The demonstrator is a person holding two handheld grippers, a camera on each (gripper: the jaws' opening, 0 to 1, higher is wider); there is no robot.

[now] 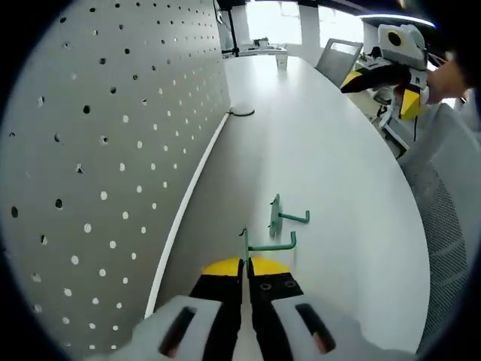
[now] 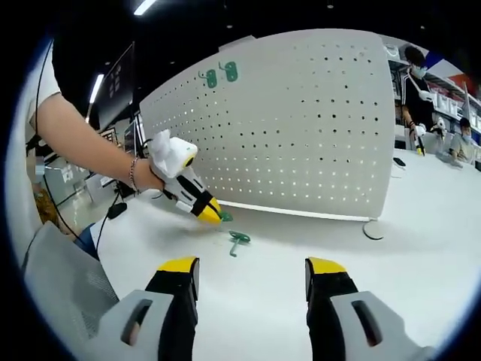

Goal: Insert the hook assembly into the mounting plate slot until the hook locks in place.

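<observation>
Left tongs (image 1: 246, 280): jaws pressed nearly together on the flat back plate of the near green hook (image 1: 264, 244), which stands up between the yellow tips with its wire arm running off to the right. Looks like a pinch on that plate; hook appears low over the white table (image 1: 331, 150), contact with the surface not clear

Right tongs (image 2: 252, 271): jaws spread wide, holding nothing, hovering over the table well back from the work

Second green hook (image 1: 284, 216) lies on the table just beyond the held one, apart from it. In the right gripper view it sits near the left tongs' yellow tips

Pegboard (image 1: 113, 150) stands upright along the left of the table in the left gripper view. In the right gripper view 2 green hooks (image 2: 219, 75) are mounted near its top left corner

Handling, as judged:
- hook is small, light, stiff bent wire on a thin plate; will not flex in the grip
- smooth coating, so it may swivel or slip if pinched on the wire
- best hold is across the flat plate, low, leaving the back tabs free for the pegboard holes
- little mass, so any twist in the pinch would throw off alignment at the holes

Hook not yet at the board; insertion remains to be done
</observation>
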